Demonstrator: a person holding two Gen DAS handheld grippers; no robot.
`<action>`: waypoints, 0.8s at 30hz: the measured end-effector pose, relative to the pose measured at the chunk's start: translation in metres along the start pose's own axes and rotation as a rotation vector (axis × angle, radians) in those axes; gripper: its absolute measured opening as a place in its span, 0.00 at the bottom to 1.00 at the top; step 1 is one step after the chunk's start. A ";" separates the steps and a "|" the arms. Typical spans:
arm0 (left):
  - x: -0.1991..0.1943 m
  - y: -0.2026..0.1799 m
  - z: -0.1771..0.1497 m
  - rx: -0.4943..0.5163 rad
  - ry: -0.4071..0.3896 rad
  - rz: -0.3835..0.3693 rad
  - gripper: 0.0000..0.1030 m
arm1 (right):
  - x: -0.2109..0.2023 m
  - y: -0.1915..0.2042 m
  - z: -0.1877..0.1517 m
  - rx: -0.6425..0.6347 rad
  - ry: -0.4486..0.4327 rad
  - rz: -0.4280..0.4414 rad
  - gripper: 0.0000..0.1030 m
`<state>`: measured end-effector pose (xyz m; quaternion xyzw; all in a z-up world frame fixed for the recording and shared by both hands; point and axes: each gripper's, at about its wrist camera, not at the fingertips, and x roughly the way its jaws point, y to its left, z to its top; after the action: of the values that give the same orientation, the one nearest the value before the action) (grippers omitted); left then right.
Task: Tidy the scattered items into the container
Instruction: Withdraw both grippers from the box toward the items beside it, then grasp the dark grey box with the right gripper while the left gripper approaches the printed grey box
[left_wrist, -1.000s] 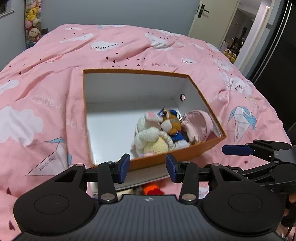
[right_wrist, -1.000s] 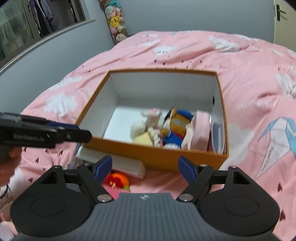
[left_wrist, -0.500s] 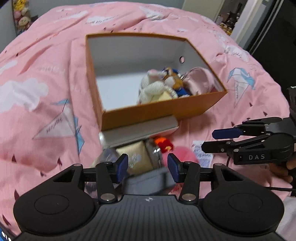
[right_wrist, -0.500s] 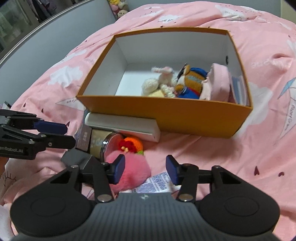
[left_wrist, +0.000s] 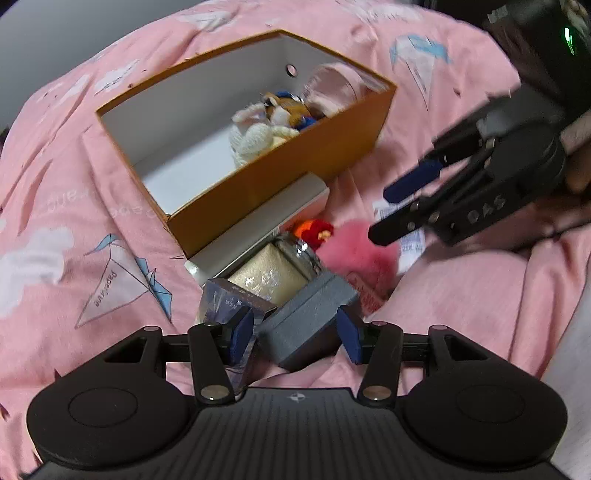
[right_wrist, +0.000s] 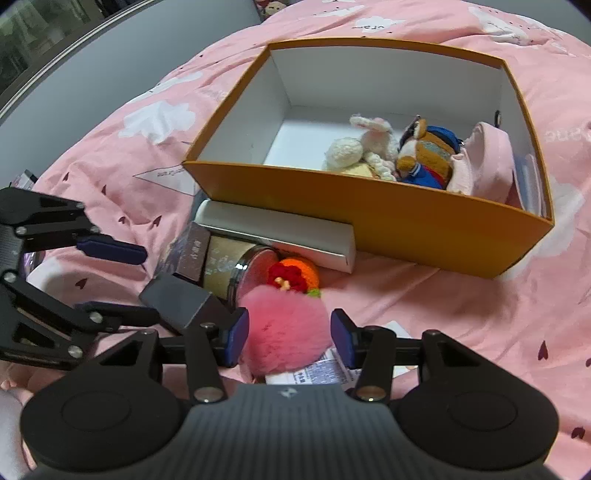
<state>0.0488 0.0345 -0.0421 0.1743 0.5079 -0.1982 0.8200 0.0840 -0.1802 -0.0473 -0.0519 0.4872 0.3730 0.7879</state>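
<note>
On the pink bedspread (right_wrist: 461, 314) sits an orange box (right_wrist: 424, 229) with a white inside, open at the top. At one end of it lie a white crocheted rabbit (right_wrist: 369, 147), a small orange and blue plush figure (right_wrist: 424, 155) and a pale pink pouch (right_wrist: 484, 166); the other end is bare white floor.

Against the near wall of the box lies a long white carton (right_wrist: 280, 232). Packed close in front of it are a beige tin on its side (right_wrist: 229, 269), a dark shiny little carton (right_wrist: 192, 254), an orange and red knitted toy (right_wrist: 295, 275), a grey block (left_wrist: 310, 317), a pink fluffy ball (right_wrist: 288, 332) and printed paper (right_wrist: 317, 373) under the ball.

The left gripper (left_wrist: 295, 332) points down at the grey block, which lies between its blue pads. Its jaws are opening, and there seems to be a gap on each side of the block. The shiny carton lies just behind its left finger, crowding that side.

The right gripper (right_wrist: 288, 338) is over the pink fluffy ball, with the ball filling the space between its fingers. The pads sit at the fur's edges, yet whether they squeeze it I cannot tell. The knitted toy touches the ball on its far side, and the tin is just beside it.
</note>
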 end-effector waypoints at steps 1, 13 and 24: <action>0.001 0.001 0.000 0.001 0.004 -0.002 0.57 | -0.001 0.002 0.000 -0.014 -0.002 0.015 0.51; 0.004 0.020 -0.010 -0.083 0.078 0.042 0.57 | 0.019 0.064 0.019 -0.466 0.061 0.173 0.51; 0.016 0.021 -0.015 -0.137 0.095 0.004 0.55 | 0.055 0.068 0.024 -0.526 0.158 0.212 0.50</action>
<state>0.0541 0.0573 -0.0615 0.1278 0.5581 -0.1530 0.8055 0.0712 -0.0912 -0.0598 -0.2320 0.4361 0.5617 0.6637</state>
